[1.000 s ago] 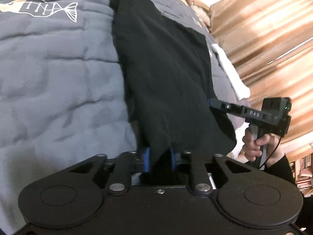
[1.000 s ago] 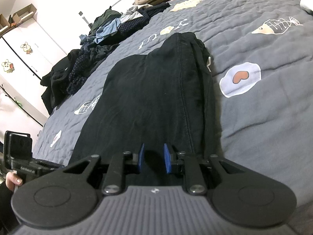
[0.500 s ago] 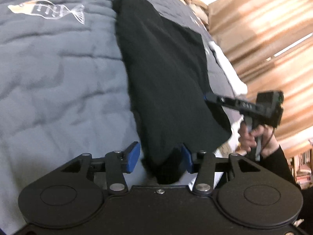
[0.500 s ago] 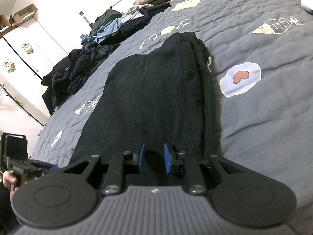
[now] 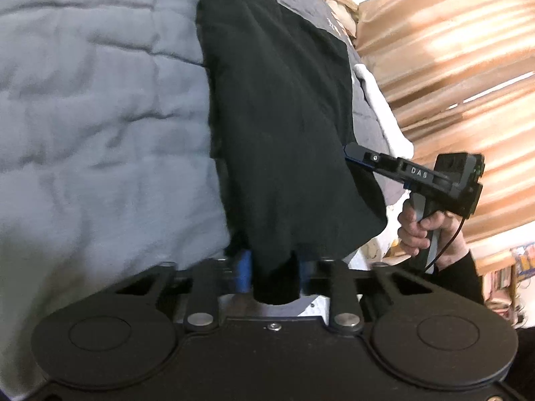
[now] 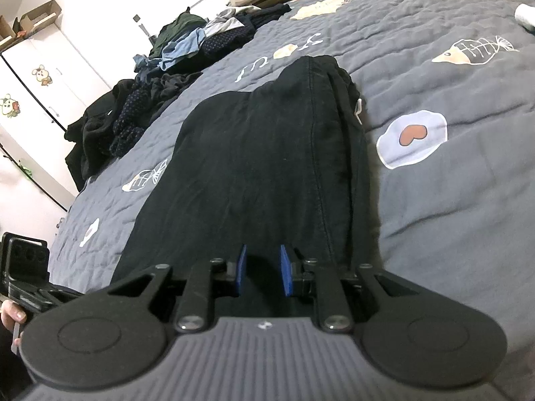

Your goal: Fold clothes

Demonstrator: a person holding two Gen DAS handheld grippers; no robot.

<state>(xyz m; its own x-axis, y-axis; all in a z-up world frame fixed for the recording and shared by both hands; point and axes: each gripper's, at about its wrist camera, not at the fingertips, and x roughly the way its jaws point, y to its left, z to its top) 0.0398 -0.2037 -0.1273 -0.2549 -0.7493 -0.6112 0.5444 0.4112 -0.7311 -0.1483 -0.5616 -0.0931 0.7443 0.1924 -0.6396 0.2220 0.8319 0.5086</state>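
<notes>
The garment [image 5: 277,127] hem is pinched by both hand-held grippers – left [image 5: 272,274], right [image 6: 262,272] – for lifting into a fold.

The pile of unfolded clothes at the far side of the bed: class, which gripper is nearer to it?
Left. The pile of unfolded clothes lies beyond the black garment's left side, where the left gripper holds it; the right gripper holds the opposite corner.

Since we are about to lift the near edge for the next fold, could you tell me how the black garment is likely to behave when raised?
The black garment will probably hang floppy: it drapes over the quilt. It likely sags between the left tongs and right tongs, so lift both together. It looks light and unlikely to slip, with cloth bunched between the pads.
</notes>
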